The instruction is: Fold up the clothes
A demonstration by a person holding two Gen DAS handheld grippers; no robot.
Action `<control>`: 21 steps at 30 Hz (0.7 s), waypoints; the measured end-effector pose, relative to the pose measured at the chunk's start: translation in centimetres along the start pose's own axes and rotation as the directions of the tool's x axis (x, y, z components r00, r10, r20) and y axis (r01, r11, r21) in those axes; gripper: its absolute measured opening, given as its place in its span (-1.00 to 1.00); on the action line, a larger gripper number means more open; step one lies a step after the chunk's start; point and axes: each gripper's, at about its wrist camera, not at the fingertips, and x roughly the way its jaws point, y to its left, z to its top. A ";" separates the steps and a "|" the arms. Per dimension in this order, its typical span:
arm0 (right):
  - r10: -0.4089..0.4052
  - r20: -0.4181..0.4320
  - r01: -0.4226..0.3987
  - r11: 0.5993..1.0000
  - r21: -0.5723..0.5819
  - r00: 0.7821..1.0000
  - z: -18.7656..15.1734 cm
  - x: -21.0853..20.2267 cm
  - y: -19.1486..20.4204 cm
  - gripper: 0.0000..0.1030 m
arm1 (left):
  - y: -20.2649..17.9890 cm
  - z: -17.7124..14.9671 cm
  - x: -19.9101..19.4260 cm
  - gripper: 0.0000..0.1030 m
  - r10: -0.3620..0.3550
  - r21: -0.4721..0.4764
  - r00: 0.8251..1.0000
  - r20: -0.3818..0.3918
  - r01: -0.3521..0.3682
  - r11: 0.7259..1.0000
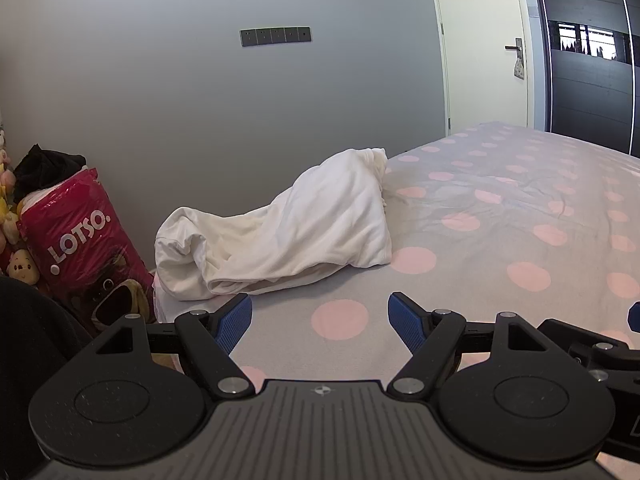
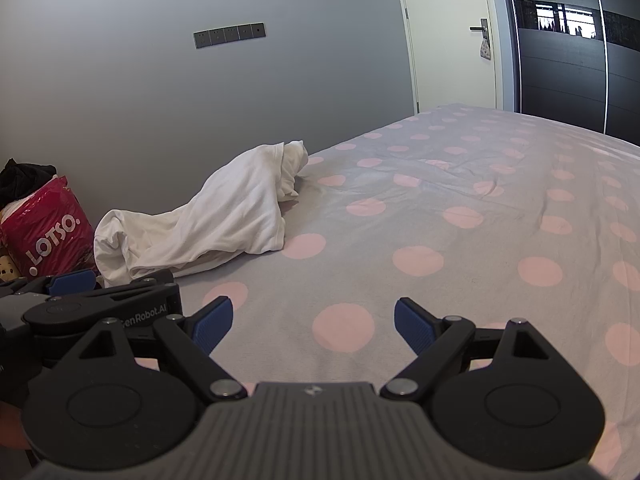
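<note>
The white garment [image 1: 280,224] lies crumpled on the dotted bedsheet [image 1: 500,240] near the wall-side edge, ahead and to the left of both tools; its long axis runs from near-left to far-right; your left gripper [image 1: 320,320] looks nearer, your right gripper [image 2: 314,320] sits beside it; both hover low and level over bare sheet, fingers spread apart, holding nothing; reach forward-left.

Garment [image 1: 280,224] heaped on bed [image 1: 500,240] at its left edge, ahead of both grippers; bag [image 1: 76,240] on the floor left of it, wall [image 1: 200,100] behind, door [image 1: 480,40] far right.
</note>
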 end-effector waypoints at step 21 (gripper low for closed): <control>0.001 -0.003 -0.001 1.000 -0.006 1.000 0.0 -0.1 0.2 0.74 | 0.2 -0.1 0.0 0.44 -0.006 -0.001 1.000 -0.006 0.006 1.000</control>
